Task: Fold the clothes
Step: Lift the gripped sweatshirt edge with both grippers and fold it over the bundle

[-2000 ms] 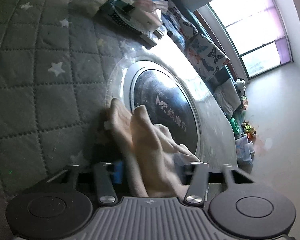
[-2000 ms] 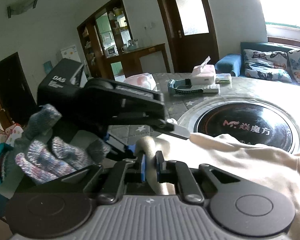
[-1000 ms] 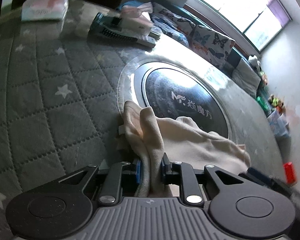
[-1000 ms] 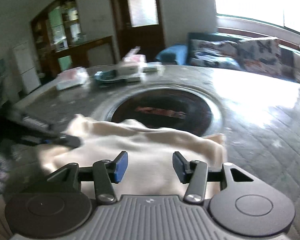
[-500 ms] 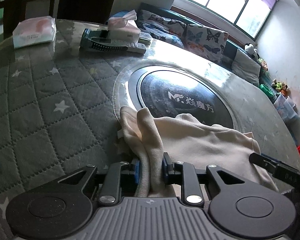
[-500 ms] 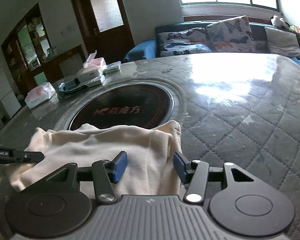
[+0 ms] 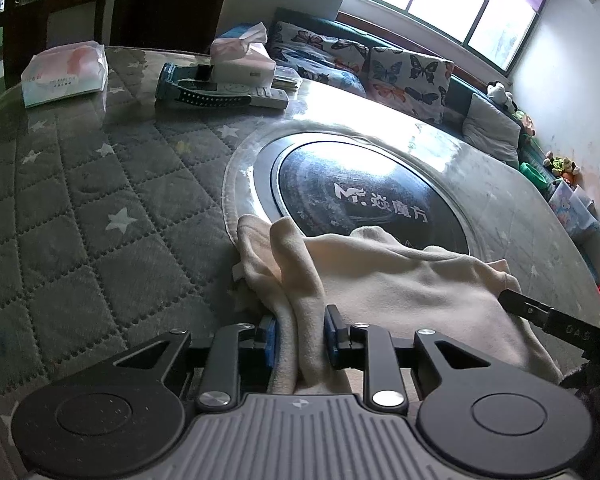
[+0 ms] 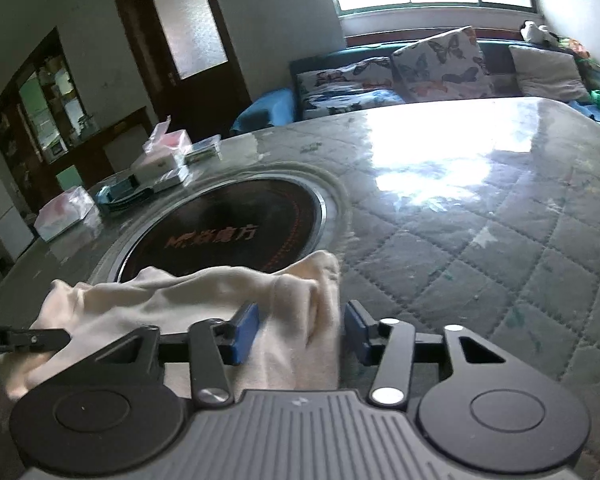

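A cream garment (image 7: 400, 288) lies bunched on the quilted grey table cover, partly over a round black hob. My left gripper (image 7: 300, 340) is shut on the garment's left end, with a fold of cloth pinched between its blue pads. At the garment's other end (image 8: 296, 312), my right gripper (image 8: 300, 332) has a bunched corner between its jaws. These jaws are closing; the left pad touches the cloth and a thin gap shows at the right pad. The right gripper's finger (image 7: 556, 320) shows in the left wrist view, and the left gripper's finger (image 8: 24, 338) in the right wrist view.
The round black hob (image 7: 364, 196) is set in the table's middle. At the far side lie a tissue pack (image 7: 64, 74), a tissue box (image 7: 242, 60) and a remote on a teal case (image 7: 220, 94). A sofa with butterfly cushions (image 8: 440, 64) stands behind the table.
The right gripper left the garment's left end, went to its right end and narrowed its jaws around a bunched corner. The left gripper closed on the cloth and holds it still.
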`<action>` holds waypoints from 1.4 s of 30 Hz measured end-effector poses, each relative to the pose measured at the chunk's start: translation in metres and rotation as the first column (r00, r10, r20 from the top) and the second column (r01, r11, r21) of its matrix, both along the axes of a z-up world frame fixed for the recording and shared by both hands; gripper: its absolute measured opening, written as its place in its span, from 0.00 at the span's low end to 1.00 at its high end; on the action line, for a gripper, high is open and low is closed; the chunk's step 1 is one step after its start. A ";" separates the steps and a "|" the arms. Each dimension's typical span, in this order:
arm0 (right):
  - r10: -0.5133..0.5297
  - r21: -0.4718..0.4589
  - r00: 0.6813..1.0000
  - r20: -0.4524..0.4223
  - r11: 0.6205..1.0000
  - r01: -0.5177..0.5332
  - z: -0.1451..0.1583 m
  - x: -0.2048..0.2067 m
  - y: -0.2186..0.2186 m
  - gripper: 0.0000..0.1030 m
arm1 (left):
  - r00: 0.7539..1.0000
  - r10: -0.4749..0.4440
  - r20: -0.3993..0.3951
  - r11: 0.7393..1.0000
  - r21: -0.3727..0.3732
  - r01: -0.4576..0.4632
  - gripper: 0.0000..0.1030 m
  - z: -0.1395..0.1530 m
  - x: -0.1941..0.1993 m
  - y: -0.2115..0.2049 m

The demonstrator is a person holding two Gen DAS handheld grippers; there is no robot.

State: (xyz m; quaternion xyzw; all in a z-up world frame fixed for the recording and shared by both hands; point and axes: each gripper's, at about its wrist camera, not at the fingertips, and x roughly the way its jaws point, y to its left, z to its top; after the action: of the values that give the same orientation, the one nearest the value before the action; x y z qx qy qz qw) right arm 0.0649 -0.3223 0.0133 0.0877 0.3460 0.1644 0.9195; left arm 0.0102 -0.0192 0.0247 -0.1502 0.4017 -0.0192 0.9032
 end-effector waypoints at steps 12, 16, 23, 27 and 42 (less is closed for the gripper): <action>-0.001 0.067 0.999 0.032 0.998 -0.001 0.016 -0.018 -0.004 0.14 | 0.999 -0.052 0.011 0.997 0.052 0.051 0.17 0.006 0.003 -0.006; 0.003 0.075 0.997 0.079 0.997 -0.009 0.031 -0.030 -0.007 0.13 | 0.996 -0.077 0.042 0.995 0.073 0.073 0.14 0.017 0.002 -0.017; -0.012 0.058 0.989 0.150 0.998 0.003 0.057 -0.045 -0.020 0.13 | 0.983 -0.150 0.104 0.985 0.105 0.139 0.14 0.039 0.005 -0.051; -0.046 0.040 0.983 0.180 0.998 0.040 0.070 -0.051 -0.036 0.13 | 0.976 -0.184 0.112 0.978 0.116 0.171 0.13 0.043 0.012 -0.074; -0.138 -0.021 0.969 0.205 0.989 0.145 0.085 -0.041 -0.087 0.13 | 0.957 -0.270 0.101 0.957 0.133 0.256 0.14 0.052 0.045 -0.142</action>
State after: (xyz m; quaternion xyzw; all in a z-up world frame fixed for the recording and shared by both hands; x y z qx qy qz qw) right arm 0.0235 -0.4096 0.0985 0.0786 0.2460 0.1005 0.9608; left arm 0.0554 -0.1614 0.0765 -0.0398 0.3642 -0.1244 0.9221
